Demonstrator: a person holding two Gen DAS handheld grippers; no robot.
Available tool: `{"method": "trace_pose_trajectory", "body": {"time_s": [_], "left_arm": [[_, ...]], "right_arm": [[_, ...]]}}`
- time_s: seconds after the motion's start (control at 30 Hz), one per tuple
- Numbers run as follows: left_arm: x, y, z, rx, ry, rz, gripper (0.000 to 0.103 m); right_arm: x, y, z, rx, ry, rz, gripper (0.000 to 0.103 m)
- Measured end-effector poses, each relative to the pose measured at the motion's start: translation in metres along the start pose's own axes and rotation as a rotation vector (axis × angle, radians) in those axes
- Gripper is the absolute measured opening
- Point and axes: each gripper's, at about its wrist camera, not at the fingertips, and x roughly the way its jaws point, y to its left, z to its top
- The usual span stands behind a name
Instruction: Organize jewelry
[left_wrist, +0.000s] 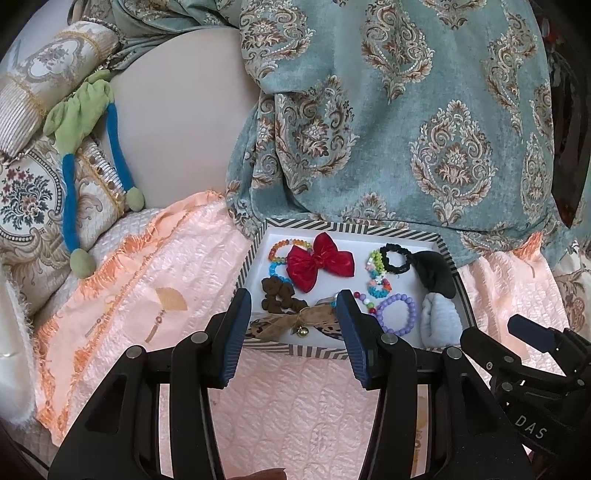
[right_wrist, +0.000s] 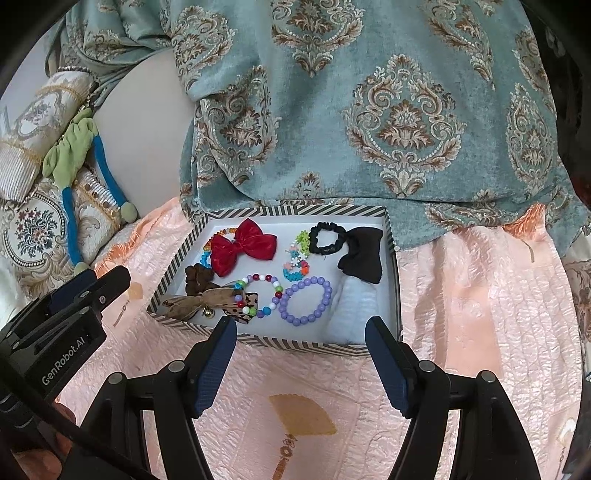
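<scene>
A striped-rim box (left_wrist: 332, 226) (right_wrist: 295, 211) sits on a pink quilt. It holds a red bow (left_wrist: 319, 261) (right_wrist: 242, 245), a purple bead bracelet (left_wrist: 399, 313) (right_wrist: 306, 301), a multicolour bead bracelet (right_wrist: 258, 293), a black scrunchie (left_wrist: 396, 257) (right_wrist: 325, 238), a black bow (right_wrist: 360, 258), a brown scrunchie (left_wrist: 280, 295) (right_wrist: 197, 278), a leopard bow with a bell (left_wrist: 295, 321) (right_wrist: 207, 302) and a pale blue scrunchie (left_wrist: 441, 321) (right_wrist: 356, 306). My left gripper (left_wrist: 293, 297) is open and empty over the box's near-left edge. My right gripper (right_wrist: 301, 325) is open and empty at the box's near rim.
A teal patterned blanket (left_wrist: 388, 110) (right_wrist: 369, 110) is draped behind the box. Embroidered cushions (left_wrist: 33, 192) and a green-and-blue plush toy (left_wrist: 81, 122) lie at the left. The pink quilt (right_wrist: 480, 295) spreads around the box.
</scene>
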Motion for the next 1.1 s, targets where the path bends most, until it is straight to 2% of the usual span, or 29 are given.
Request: {"method": "trace_pose_trajectory", "body": {"time_s": [1.1], "left_arm": [[0.0008,0.0,0.0016,0.003,-0.009,-0.007,0.048]], "right_arm": [[-0.0005,0.0033,-0.0003,-0.002,0.0,0.018,0.07]]}}
